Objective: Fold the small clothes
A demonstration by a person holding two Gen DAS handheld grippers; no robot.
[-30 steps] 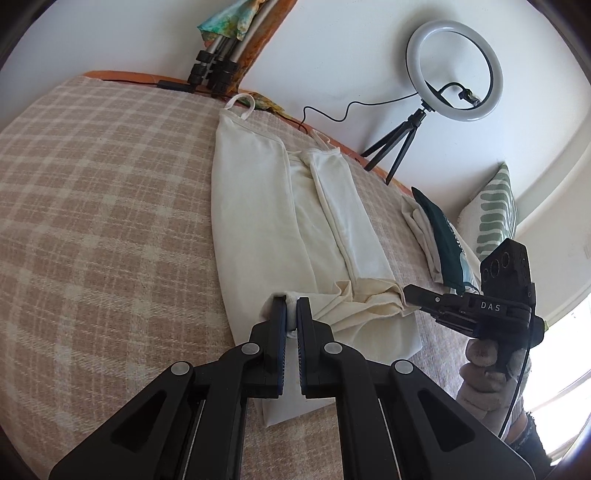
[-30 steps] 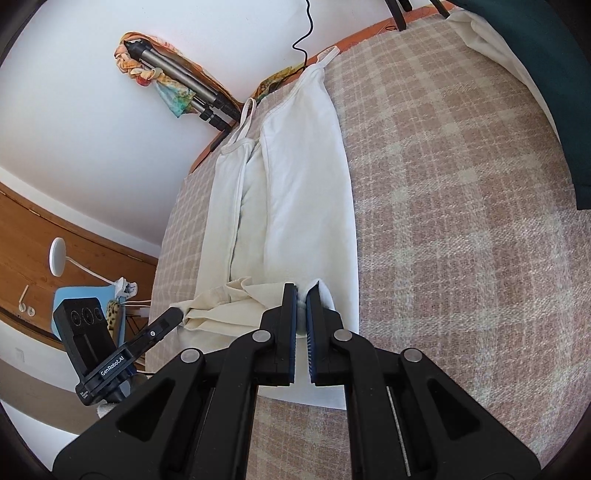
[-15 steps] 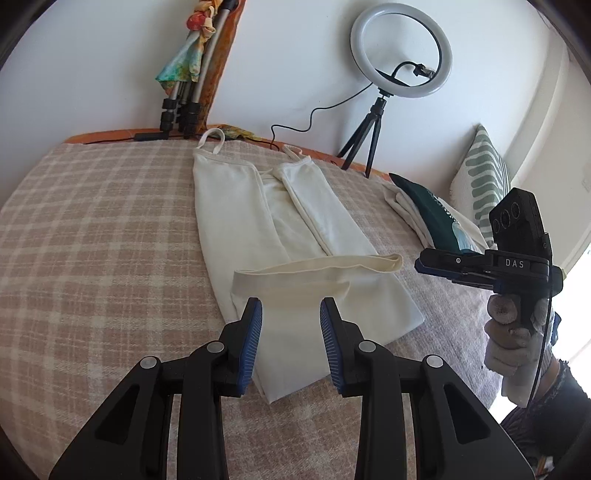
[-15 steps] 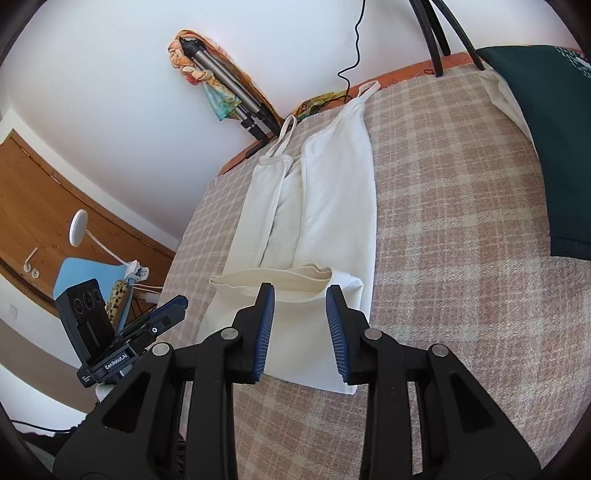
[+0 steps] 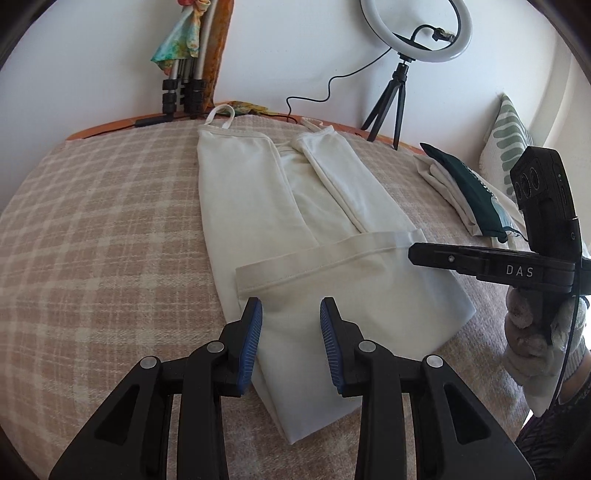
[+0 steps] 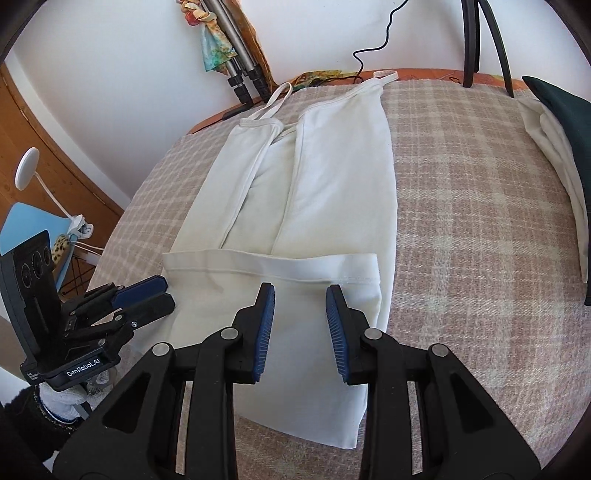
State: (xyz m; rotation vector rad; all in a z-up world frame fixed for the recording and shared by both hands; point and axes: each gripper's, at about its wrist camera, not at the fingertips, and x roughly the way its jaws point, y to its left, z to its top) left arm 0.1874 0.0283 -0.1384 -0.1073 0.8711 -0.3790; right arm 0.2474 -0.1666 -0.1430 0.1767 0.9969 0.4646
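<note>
A cream strappy top (image 5: 258, 192) lies flat on the plaid bedspread (image 5: 92, 221), its sides folded inward and straps toward the wall. Its lower part is folded up, so the hem (image 5: 332, 254) runs as a band across the middle. My left gripper (image 5: 291, 302) hovers open over the folded lower part near its left corner, with nothing between the pads. In the right wrist view the same top (image 6: 332, 166) and hem (image 6: 277, 264) show. My right gripper (image 6: 300, 288) is open above the fold's right side, holding nothing. The left gripper (image 6: 166, 293) sits off the cloth's left edge.
A ring light on a small tripod (image 5: 417, 33) and folded tripod legs with a scarf (image 5: 184, 85) stand at the wall. A stack of folded clothes with a dark green piece (image 5: 465, 192) and a patterned pillow (image 5: 506, 136) lie to the right. A blue chair (image 6: 33, 229) is beyond the bed's left edge.
Both grippers were shut on the bunched hem a second ago. They have let it go and opened, and the hem now lies flat across the top's middle. Both views have rolled more level.
</note>
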